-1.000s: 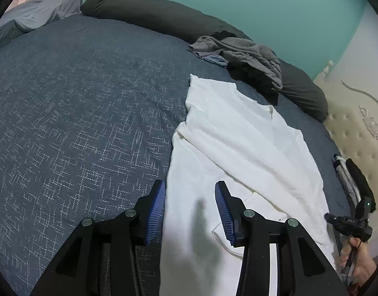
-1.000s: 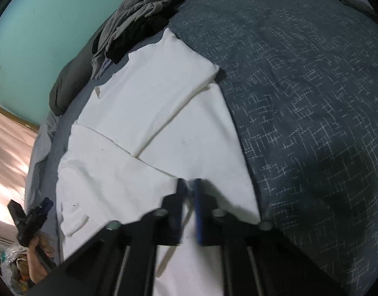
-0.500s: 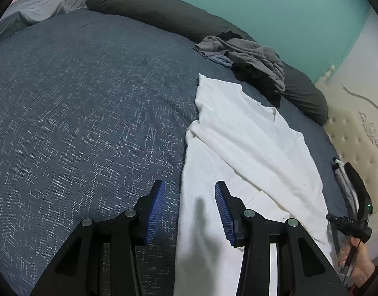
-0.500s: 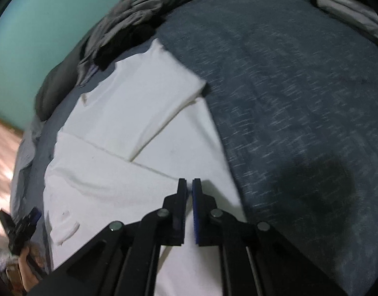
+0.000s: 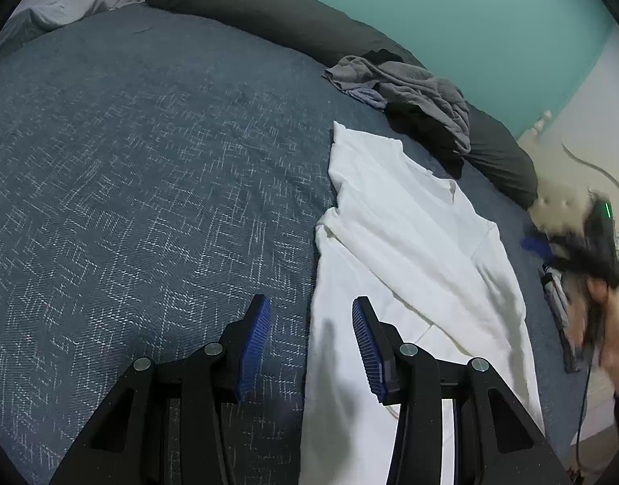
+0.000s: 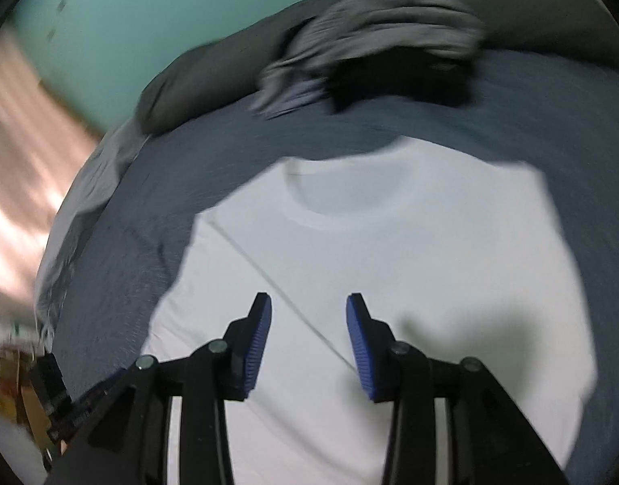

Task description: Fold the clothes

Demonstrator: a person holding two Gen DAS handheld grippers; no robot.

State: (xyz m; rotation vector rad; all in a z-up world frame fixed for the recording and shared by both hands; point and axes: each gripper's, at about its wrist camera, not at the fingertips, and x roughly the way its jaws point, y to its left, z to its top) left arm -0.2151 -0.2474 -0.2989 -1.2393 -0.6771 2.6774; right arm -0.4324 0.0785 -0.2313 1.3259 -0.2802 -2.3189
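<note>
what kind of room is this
Most likely a bedroom: a bed with a dark blue cover, dark pillows against a teal wall, and a tufted headboard. A white t-shirt lies spread on it.

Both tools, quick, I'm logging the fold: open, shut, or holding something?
Left tool: open, holding nothing, over the white T-shirt's edge.
Right tool: jaws opening, empty, above the shirt.

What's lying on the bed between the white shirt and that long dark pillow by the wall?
A crumpled heap of gray clothes lies between the white shirt and the dark pillow; the left wrist view shows it best.
</note>
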